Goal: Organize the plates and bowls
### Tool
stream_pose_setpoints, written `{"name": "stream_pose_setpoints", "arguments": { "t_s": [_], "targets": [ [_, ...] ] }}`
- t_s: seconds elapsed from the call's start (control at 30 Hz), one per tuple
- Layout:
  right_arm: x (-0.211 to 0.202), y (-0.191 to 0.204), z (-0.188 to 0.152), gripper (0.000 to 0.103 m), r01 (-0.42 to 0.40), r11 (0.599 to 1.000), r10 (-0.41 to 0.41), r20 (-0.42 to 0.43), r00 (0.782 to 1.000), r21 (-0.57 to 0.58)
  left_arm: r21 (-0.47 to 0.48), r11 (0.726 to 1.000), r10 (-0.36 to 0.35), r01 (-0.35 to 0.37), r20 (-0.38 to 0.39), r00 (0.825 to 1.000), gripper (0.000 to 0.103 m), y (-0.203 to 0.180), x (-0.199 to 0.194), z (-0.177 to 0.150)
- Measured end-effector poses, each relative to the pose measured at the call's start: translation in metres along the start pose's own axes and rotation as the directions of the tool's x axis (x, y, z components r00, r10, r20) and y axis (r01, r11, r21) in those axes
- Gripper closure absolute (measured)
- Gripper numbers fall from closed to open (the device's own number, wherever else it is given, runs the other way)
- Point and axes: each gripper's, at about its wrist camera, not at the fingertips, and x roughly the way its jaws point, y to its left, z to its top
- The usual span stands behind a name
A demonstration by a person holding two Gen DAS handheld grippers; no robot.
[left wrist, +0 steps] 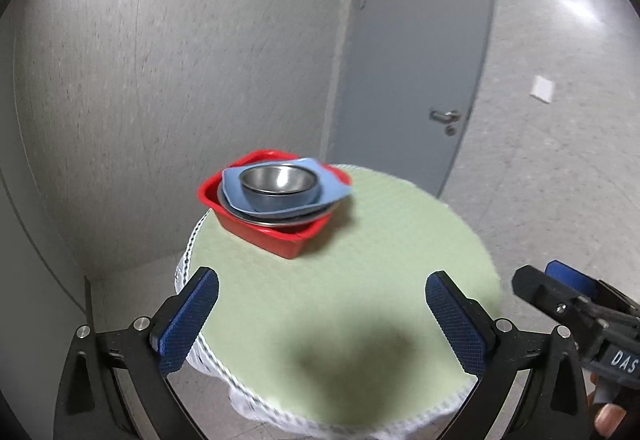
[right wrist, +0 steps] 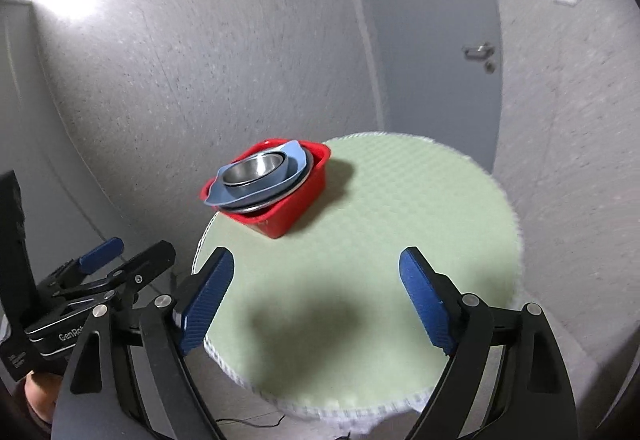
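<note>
Stacked near the far left edge of the round green table (left wrist: 360,280): red square dish (left wrist: 276,236) at the bottom, one corner turned toward the cameras, then a metal plate (left wrist: 280,221), a blue plate (left wrist: 320,192) with its long axis running left to right, and a steel bowl (left wrist: 277,182) mouth-up on top. Left gripper (left wrist: 320,320) spread wide, holding nothing, hovering over the near edge. Right gripper (right wrist: 316,296) likewise wide apart and empty, well short of the stack.
</note>
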Motion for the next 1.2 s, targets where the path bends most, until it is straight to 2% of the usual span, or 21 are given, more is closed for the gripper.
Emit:
{"name": "stream_pose_setpoints", "arguments": {
  "t_s": [0.23,0.43,0.67,0.8,0.97,1.2],
  "targets": [
    [-0.107,0.0,-0.068,0.007,0.028,0.999,-0.026,0.067,0.997,-0.031,0.027,1.0,0.001,-0.003,0.08,0.997,0.001,-0.038,-0.114,-0.086],
    [-0.193,-0.003,-0.135,0.005,0.031,0.999,-0.028,0.096,0.995,-0.027,0.049,0.999,0.007,-0.012,0.102,0.995,0.001,-0.072,-0.22,-0.165],
    [-0.28,0.008,-0.191,0.0,0.076,0.996,-0.069,0.145,0.987,-0.049,0.067,0.998,0.003,-0.012,0.133,0.991,0.001,-0.093,-0.324,-0.232],
    [-0.316,0.02,-0.212,0.0,0.102,0.993,-0.088,0.185,0.979,-0.066,0.101,0.995,0.008,-0.028,0.191,0.982,0.001,-0.103,-0.385,-0.265],
    [-0.354,0.036,-0.241,0.0,0.146,0.984,-0.116,0.25,0.961,-0.106,0.112,0.993,0.011,-0.039,0.244,0.97,0.001,-0.098,-0.428,-0.307],
    [-0.368,0.052,-0.278,0.0,0.153,0.983,-0.118,0.287,0.951,-0.104,0.124,0.991,0.016,-0.055,0.297,0.955,0.001,-0.08,-0.465,-0.365]
  ]
}}
